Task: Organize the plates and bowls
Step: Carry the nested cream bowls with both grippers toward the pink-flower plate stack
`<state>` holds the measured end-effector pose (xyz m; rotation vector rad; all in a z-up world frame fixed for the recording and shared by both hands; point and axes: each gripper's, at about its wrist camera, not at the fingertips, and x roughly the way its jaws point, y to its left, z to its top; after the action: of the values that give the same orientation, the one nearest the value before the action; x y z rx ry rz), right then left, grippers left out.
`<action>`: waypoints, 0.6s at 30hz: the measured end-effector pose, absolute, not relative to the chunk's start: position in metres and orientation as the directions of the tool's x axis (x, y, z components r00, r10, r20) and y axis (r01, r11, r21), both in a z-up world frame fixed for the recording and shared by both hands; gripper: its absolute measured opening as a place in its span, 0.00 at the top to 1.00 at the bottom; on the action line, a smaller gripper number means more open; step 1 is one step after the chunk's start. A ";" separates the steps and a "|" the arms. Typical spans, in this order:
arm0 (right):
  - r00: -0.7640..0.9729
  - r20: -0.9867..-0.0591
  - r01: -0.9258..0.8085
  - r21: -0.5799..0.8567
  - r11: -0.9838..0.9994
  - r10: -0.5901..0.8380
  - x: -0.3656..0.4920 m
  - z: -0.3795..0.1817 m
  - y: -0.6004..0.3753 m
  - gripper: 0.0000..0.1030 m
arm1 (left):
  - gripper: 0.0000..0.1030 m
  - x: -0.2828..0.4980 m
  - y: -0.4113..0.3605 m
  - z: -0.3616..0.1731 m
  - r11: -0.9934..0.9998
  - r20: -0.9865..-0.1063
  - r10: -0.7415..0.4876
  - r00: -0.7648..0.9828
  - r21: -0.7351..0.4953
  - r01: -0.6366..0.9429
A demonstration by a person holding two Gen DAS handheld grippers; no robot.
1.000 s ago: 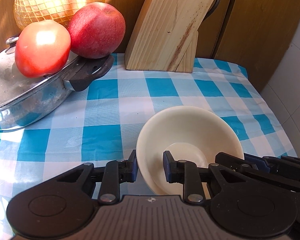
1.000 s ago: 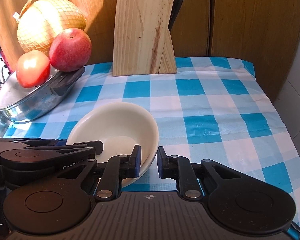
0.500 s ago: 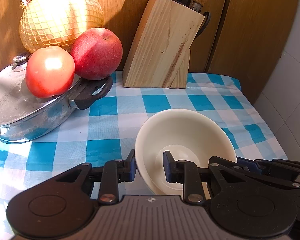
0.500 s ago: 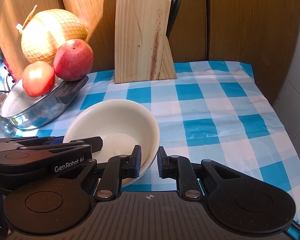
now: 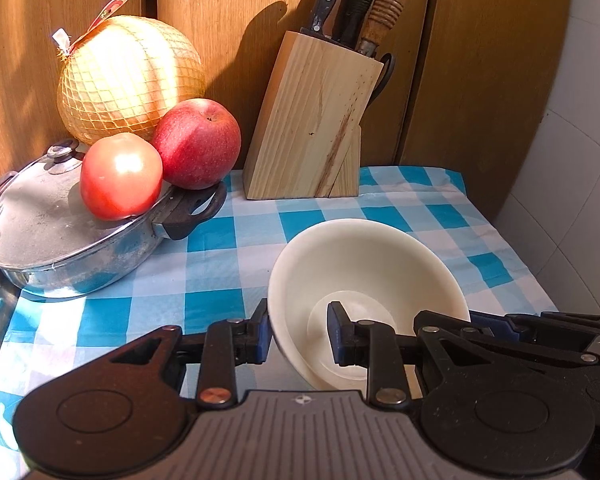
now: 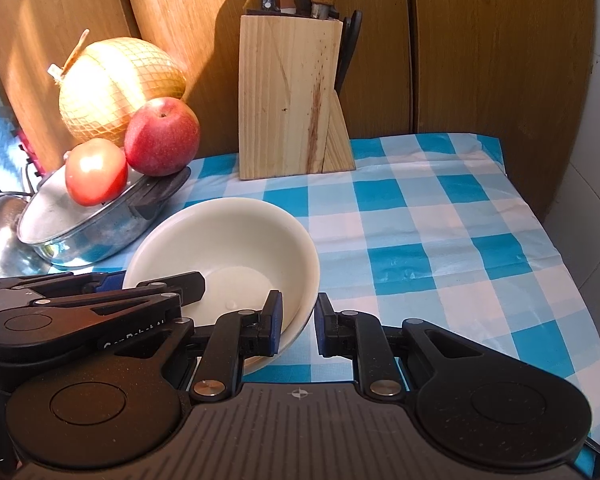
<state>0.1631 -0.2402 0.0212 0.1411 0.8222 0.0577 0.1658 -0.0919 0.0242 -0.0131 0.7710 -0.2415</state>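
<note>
Partly legible: "Gen Robot AI" on left hand-held gripper (image 6: 236,300).

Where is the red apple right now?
In both views the apple sits at the back left, resting on the pot handle between the tomato and the knife block.

bowl (image 5: 364,264): near rim and base hidden behind left tool (image 5: 296,334) | knife block (image 6: 292,96): handles cut off by top edge in right view | pot (image 5: 60,248): left side cut off
</note>
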 end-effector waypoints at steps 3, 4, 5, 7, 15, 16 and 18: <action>0.691 -0.715 -0.004 0.148 0.989 0.110 0.153 0.027 -0.240 0.78 | 0.79 0.153 -0.092 0.032 0.971 -0.673 -0.225 0.704 -0.094 0.221; 0.694 -0.712 -0.004 0.149 0.989 0.110 0.150 0.029 -0.240 0.78 | 0.79 0.149 -0.093 0.034 0.970 -0.668 -0.227 0.709 -0.091 0.224; 0.697 -0.708 -0.005 0.149 0.989 0.110 0.146 0.031 -0.240 0.78 | 0.79 0.146 -0.093 0.036 0.970 -0.664 -0.226 0.712 -0.089 0.225; 0.702 -0.703 -0.003 0.153 0.988 0.111 0.140 0.035 -0.241 0.78 | 0.79 0.139 -0.093 0.040 0.970 -0.657 -0.226 0.719 -0.086 0.226; 0.720 -0.684 -0.004 0.171 0.985 0.122 0.116 0.044 -0.242 0.78 | 0.79 0.114 -0.093 0.048 0.970 -0.637 -0.223 0.738 -0.072 0.231; 0.721 -0.682 -0.005 0.174 0.985 0.124 0.113 0.045 -0.242 0.77 | 0.79 0.111 -0.092 0.048 0.970 -0.636 -0.223 0.739 -0.072 0.231; 0.723 -0.680 -0.006 0.175 0.985 0.125 0.107 0.046 -0.242 0.77 | 0.79 0.106 -0.092 0.049 0.970 -0.635 -0.222 0.740 -0.069 0.231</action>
<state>0.1071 -0.2417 0.0458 0.1650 0.7604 0.0729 0.1063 -0.0918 0.0487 0.0144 0.6948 -0.2486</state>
